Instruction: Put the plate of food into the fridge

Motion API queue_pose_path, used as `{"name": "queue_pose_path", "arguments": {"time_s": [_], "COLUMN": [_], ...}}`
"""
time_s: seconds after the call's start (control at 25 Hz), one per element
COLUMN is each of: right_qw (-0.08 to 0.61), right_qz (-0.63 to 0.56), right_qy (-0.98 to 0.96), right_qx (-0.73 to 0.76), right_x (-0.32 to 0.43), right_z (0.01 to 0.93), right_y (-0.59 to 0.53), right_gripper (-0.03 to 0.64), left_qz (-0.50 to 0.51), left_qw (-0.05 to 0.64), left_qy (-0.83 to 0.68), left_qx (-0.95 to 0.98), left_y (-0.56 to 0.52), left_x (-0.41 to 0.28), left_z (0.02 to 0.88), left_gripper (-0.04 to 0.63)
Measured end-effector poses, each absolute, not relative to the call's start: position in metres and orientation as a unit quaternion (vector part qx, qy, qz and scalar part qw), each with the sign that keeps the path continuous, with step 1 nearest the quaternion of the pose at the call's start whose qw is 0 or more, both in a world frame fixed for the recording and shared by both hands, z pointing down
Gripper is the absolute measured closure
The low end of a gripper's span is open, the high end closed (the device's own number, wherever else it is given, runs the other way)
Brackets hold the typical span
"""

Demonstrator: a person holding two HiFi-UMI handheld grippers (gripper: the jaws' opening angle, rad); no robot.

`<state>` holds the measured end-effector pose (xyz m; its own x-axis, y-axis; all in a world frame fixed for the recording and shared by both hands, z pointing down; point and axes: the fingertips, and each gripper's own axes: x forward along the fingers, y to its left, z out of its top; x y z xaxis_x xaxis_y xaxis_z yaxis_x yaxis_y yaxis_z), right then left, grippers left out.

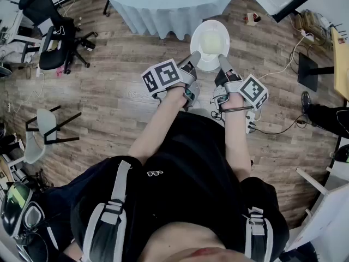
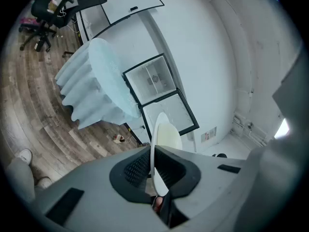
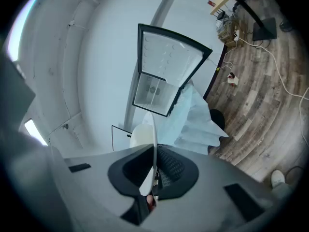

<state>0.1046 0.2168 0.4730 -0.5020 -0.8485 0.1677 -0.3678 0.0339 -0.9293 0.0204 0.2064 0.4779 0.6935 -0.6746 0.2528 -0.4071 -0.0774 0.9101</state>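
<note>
Two hand-held grippers share one round white plate of pale yellowish food (image 1: 210,39) — the left gripper (image 1: 194,55) pinches its left rim and the right gripper (image 1: 223,60) its right rim, fingers closed on the thin edge. Held in the air above the wooden plank floor (image 1: 117,86), the plate is near a worktop draped in pale blue cloth (image 1: 163,4). Each gripper view shows the plate only edge-on, so the food is hard to make out. Beyond stands a black-framed glass-door fridge (image 2: 154,79) — its contents too faint to tell.
</note>
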Motion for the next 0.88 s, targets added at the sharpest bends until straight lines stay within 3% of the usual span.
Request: {"name": "queue_pose_path", "arguments": {"time_s": [0.64, 0.88], "right_qw": [0.237, 0.211], "right_qz": [-0.542, -0.546], "right_qy": [0.683, 0.691], "right_qx": [-0.429, -0.423], "right_x": [0.103, 0.084], "right_z": [0.477, 0.484], "right_y": [0.212, 0.203], "right_gripper": [0.588, 0.591], "left_qz": [-0.125, -0.129], "left_qw": [0.567, 0.58], "left_qy": [-0.383, -0.395], "left_qx": [0.719, 0.701], "left_y": [0.207, 0.201], "left_x": [0.019, 0.0], "left_z": [0.481, 0.492], "left_gripper": [0.565, 0.571]}}
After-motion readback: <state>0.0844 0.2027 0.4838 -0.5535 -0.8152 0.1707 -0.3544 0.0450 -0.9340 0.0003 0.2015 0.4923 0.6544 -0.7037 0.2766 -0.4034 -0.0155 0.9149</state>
